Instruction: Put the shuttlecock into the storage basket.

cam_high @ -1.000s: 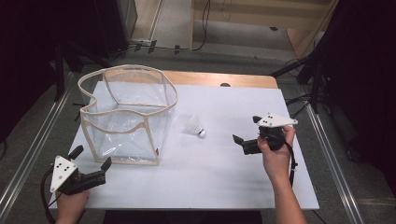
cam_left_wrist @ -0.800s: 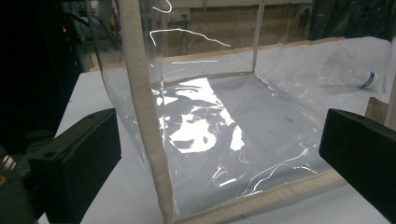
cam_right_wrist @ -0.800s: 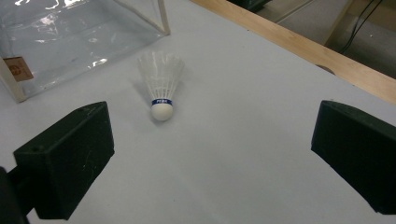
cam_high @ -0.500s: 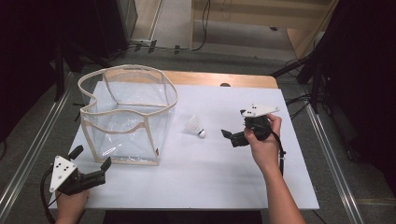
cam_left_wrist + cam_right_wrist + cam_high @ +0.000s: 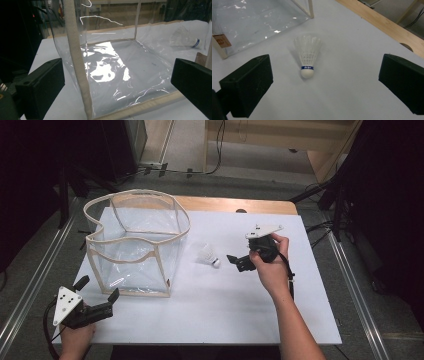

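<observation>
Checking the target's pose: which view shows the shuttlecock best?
The right gripper view: the shuttlecock lies close, cork nearest, between the open jaws. The high view shows it small; the left gripper view shows it blurred through the clear bag.

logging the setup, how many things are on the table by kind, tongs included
shuttlecock: 1
clear plastic bag with beige trim: 1
tongs: 2, the left tongs open near the bag, the right tongs open facing the shuttlecock
total: 4
</observation>
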{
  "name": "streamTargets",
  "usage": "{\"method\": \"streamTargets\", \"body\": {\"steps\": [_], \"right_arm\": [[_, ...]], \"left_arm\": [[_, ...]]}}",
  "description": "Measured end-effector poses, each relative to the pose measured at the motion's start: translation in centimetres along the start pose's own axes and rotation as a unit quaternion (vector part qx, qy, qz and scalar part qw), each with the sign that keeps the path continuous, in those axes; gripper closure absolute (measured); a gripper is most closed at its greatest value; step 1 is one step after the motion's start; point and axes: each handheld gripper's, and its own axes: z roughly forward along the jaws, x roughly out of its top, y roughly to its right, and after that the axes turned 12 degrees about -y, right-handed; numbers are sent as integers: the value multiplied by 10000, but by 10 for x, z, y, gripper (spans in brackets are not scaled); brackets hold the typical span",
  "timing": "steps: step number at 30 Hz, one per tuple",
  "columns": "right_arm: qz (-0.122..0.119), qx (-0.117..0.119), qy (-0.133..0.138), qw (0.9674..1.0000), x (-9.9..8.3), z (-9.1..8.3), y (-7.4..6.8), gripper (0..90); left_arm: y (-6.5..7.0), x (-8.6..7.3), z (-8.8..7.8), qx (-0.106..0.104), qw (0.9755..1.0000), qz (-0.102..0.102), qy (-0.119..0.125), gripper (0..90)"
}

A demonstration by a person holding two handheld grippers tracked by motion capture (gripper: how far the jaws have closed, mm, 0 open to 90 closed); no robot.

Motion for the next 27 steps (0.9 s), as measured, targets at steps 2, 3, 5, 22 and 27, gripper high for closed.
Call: {"method": "streamTargets", "body": {"steps": [2,3,5,22,27], "right_arm": [[9,30,-72,10000,4,3,-1,0],[9,30,-72,10000,4,3,-1,0],[-26,37,-131,9999,8,7,-2,0],[-3,226,-751,9969,25,40,-4,0],[36,242,-952,9952,29,49,-3,0]], "left_arm": [[0,0,0,1,10000,-1,1,0],[0,0,0,-2,10000,2,1,0],[0,0,0,-4,10000,1,-1,0],[0,0,0,-17,10000,-10,-1,0],[-1,0,0,-18,10000,0,-1,0]]}}
